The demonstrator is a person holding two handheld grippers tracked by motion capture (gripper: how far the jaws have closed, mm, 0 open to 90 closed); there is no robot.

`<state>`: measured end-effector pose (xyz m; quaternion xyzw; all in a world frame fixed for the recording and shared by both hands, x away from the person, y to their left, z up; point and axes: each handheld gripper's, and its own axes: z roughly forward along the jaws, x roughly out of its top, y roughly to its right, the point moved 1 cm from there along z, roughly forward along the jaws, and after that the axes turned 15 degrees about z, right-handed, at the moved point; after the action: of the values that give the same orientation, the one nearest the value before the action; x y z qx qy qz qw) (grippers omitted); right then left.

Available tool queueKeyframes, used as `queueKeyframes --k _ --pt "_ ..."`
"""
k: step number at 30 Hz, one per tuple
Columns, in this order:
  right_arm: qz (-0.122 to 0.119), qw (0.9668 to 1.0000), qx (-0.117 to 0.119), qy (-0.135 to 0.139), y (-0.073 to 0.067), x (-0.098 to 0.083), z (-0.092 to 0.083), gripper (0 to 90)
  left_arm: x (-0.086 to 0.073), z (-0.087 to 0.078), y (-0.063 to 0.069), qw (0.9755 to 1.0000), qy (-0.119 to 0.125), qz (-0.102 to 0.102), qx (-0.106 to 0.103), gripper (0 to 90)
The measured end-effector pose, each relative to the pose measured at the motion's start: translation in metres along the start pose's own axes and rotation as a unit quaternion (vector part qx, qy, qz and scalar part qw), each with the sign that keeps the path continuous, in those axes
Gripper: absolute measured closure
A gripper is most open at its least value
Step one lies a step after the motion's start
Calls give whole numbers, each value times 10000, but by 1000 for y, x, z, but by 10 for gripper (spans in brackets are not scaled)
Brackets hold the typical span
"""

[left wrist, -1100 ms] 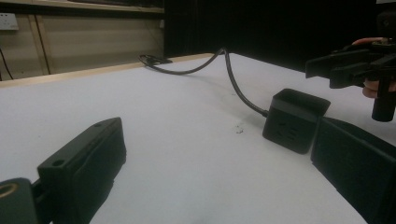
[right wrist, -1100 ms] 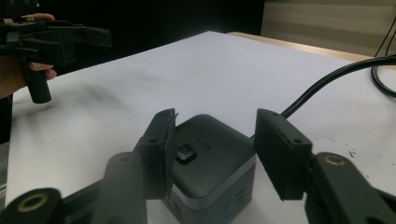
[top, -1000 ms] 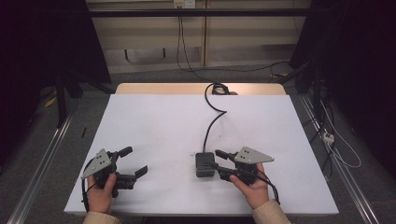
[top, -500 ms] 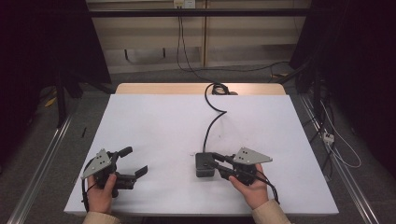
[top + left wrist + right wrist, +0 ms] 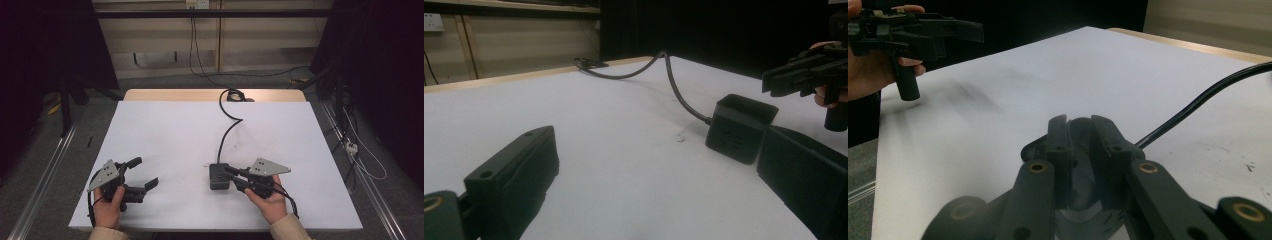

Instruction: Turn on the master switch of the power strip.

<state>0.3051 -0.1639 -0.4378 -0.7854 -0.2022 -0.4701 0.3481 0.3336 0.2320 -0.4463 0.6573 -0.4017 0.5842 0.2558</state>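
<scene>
**High view: two hand-held tools over a white worktop, a black box by the right one**

High view, nearest me: the person's two hands come in from the bottom edge, each gripping a tool. The left hand (image 5: 107,204) holds the left tool (image 5: 142,174) over the near left part of the white worktop (image 5: 165,130), jaws spread wide apart with nothing between them. In the left gripper view those two black jaws stand far apart at the bottom corners, with bare white surface between.

The right hand (image 5: 270,202) holds the right tool (image 5: 231,176) near the front, right of centre, with a grey three-cornered plate on top. Its jaws point left and reach the small black box (image 5: 219,176), which sits on the worktop near the front, a little right of the middle. In the right gripper view the jaws stand nearly closed, a narrow gap left between them, directly above the dark box; I cannot tell whether they touch it or have hold of it.

Farther back, a black cable (image 5: 227,127) runs from the box away across the worktop, bends, and ends in a loop at the far wooden edge (image 5: 200,95). Beyond that lie the grey floor with more cables and a pale wall panel.
</scene>
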Motion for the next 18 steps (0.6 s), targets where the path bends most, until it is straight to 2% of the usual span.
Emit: queueKeyframes --k 18 --pt "-18 9999 95 -29 -1 2 2 876 0 1 0 10000 -9 32 -6 29"
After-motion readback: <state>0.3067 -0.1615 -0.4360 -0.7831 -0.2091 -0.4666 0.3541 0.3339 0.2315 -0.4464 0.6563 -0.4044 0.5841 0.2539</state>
